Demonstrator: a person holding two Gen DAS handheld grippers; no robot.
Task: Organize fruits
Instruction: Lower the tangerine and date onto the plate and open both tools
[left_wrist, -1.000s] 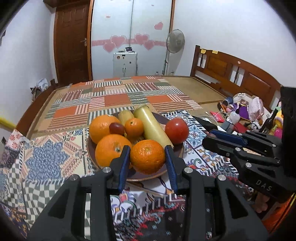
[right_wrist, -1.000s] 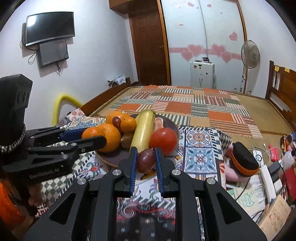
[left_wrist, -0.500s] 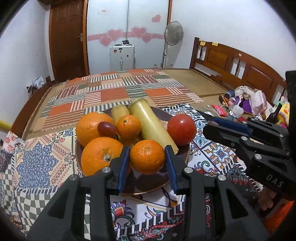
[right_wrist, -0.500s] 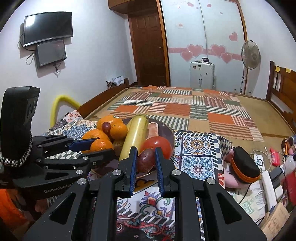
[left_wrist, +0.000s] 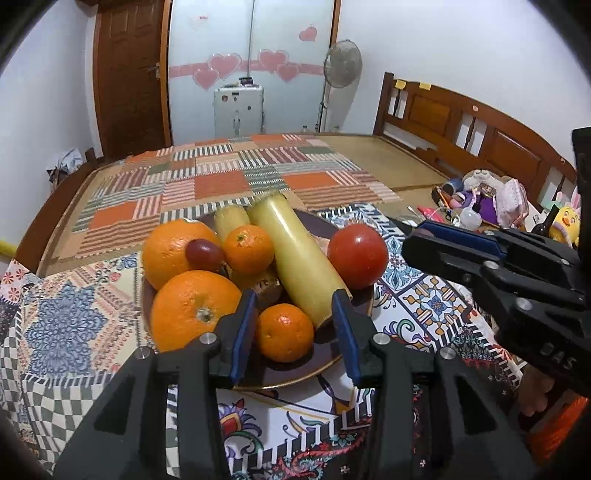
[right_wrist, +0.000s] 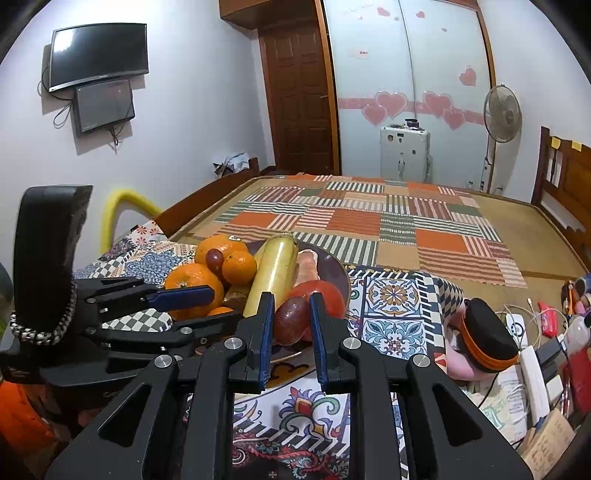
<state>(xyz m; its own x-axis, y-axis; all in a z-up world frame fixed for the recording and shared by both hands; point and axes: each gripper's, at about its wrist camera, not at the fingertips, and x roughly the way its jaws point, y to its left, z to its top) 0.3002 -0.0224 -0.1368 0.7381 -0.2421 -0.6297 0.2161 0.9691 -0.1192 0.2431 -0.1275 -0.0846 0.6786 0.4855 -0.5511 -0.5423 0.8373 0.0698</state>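
Note:
A dark plate on the patterned cloth holds two big oranges, a small tangerine, a grape, long yellow-green fruits and a red tomato. My left gripper is open; a small mandarin lies on the plate between its spread fingers, with gaps on both sides. My right gripper is shut on a dark reddish passion fruit, held over the plate's near rim beside the tomato.
A patterned tablecloth covers the table. To the right lie a black and orange pouch, cables, bottles and toys. A patchwork mat, a wooden bed frame, a fan and a wall TV stand behind.
My left gripper has opened and let the mandarin go onto the plate's front. My right gripper, still holding the passion fruit, has come closer to the plate beside the tomato.

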